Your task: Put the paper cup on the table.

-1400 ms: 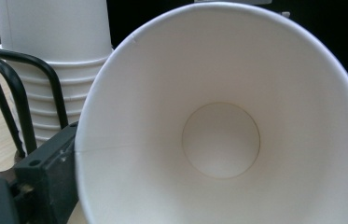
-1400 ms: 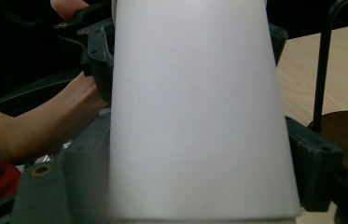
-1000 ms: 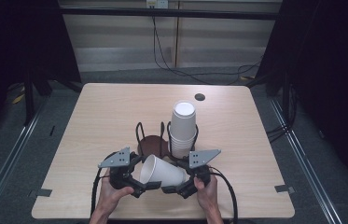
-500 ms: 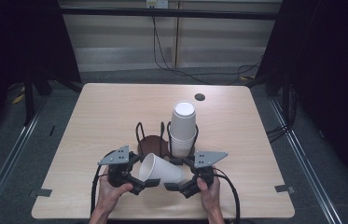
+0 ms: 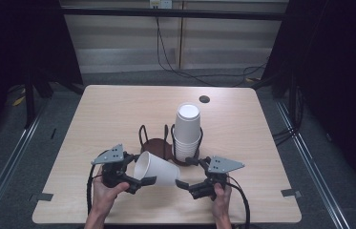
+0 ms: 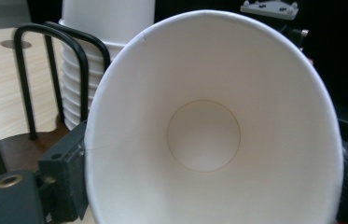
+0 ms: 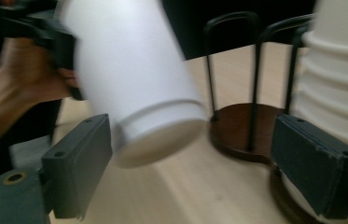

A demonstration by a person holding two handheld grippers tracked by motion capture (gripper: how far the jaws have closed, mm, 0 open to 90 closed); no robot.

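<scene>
Dark room, pale wood worktop (image 5: 118, 119) under the high camera. Landmark: wire cup holder (image 5: 159, 143), mid-worktop. Nearest the person, just in front of the holder, the left hand-held gripper (image 5: 140, 183) clamps a single paper cup (image 5: 156, 169) by its rim, cup lying on its side with the mouth toward that gripper's camera, probably freed for seating in the holder's empty brown bay. Right hand-held gripper (image 5: 183, 183) sits just off the cup's base, jaws wide, holding nothing. On the holder's right side stands the cup stack (image 5: 186, 131), upside down. Beyond it, a dark grommet (image 5: 204, 99).
</scene>
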